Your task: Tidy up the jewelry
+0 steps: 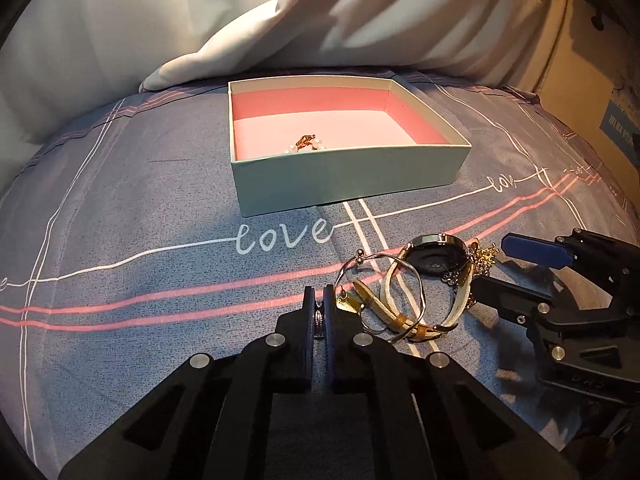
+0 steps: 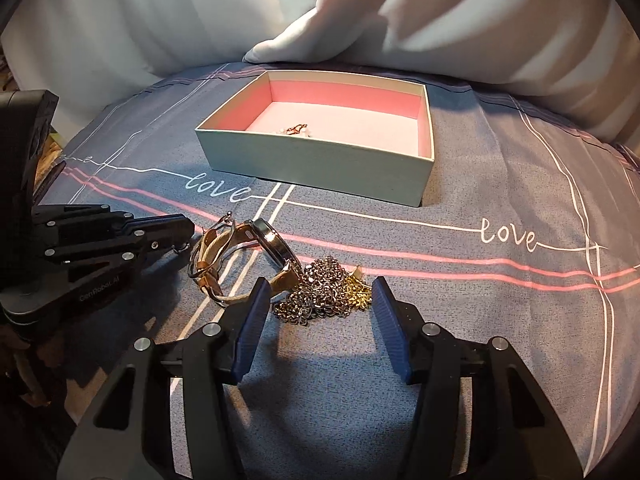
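The left tool (image 1: 319,312) is pinching a small ridged silver ring (image 1: 318,317) between nearly closed jaws, just beside the tan-strapped wristwatch (image 1: 434,258) and thin silver hoop bangle (image 1: 374,292) lying on the bed. The right tool (image 2: 320,300) is hanging half-wide with nothing gripped — its blue pads are flanking the heap of silver and gold chains (image 2: 322,290). Beyond, the pale green pink-lined box (image 2: 320,164) is holding a gold-and-pearl piece (image 2: 297,129). The grey-blue bedsheet (image 2: 500,300) is showing "love" in white script; the left tool's body is reading "GenRobot.AI".
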The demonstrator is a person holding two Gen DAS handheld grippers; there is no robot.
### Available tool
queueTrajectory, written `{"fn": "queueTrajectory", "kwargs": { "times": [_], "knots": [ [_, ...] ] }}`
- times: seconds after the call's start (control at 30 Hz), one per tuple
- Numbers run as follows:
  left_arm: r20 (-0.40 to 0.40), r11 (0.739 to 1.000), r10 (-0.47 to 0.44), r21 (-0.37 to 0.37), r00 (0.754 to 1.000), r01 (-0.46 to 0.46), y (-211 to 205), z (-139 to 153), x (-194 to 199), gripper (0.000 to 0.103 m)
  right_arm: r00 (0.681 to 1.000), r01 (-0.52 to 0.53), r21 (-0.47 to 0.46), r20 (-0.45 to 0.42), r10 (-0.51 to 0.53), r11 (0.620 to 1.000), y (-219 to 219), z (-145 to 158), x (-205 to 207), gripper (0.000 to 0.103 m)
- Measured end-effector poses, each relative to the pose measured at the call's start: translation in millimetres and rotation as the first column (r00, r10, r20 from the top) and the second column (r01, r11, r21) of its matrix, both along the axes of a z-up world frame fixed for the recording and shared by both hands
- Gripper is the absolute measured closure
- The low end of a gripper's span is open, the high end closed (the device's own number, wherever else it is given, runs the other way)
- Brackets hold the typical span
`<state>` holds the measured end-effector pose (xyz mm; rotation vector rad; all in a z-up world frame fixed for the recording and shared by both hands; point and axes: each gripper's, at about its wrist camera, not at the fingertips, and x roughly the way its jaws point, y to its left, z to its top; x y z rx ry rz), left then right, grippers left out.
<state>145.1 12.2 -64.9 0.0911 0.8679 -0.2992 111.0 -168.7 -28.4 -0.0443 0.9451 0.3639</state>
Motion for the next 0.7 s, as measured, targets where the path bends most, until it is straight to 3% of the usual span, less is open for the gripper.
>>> {"fn": "queueTrajectory", "kwargs": {
  "times": [0.2, 0.33, 0.4, 0.43, 0.47, 0.7],
  "knots": [
    [0.011, 0.999, 0.019, -0.03, 1.0, -0.019, 7, 10, -1, 0.099, 0.999, -0.028, 0.003, 0.016, 0.028, 1.0, 13, 6, 4, 0.051],
    [0.016, 0.998, 0.034, -0.053, 0.999, -0.034, 11, 17, -2, 0.099, 0.997, -0.071, -0.042, 0.006, 0.071, 0.997, 29, 3, 11, 0.056],
    [0.013, 0.997, 0.037, -0.066, 0.999, -0.036, 11, 20, -1, 0.099, 0.995, -0.102, -0.1, 0.001, 0.103, 0.99, 40, -5, 16, 0.066],
    [0.016, 0.997, 0.039, -0.069, 0.999, -0.038, 11, 22, -2, 0.099, 0.992, -0.127, -0.117, -0.004, 0.127, 0.985, 45, -10, 17, 0.077],
    [0.017, 0.997, 0.037, -0.069, 0.999, -0.036, 11, 23, -2, 0.099, 0.99, -0.139, -0.14, -0.001, 0.14, 0.98, 49, -13, 18, 0.082],
    [0.037, 0.996, 0.033, -0.088, 0.999, -0.03, 10, 35, -4, 0.099, 0.989, -0.125, -0.158, 0.063, 0.137, 0.979, 45, 11, 16, 0.091]
  ]
}}
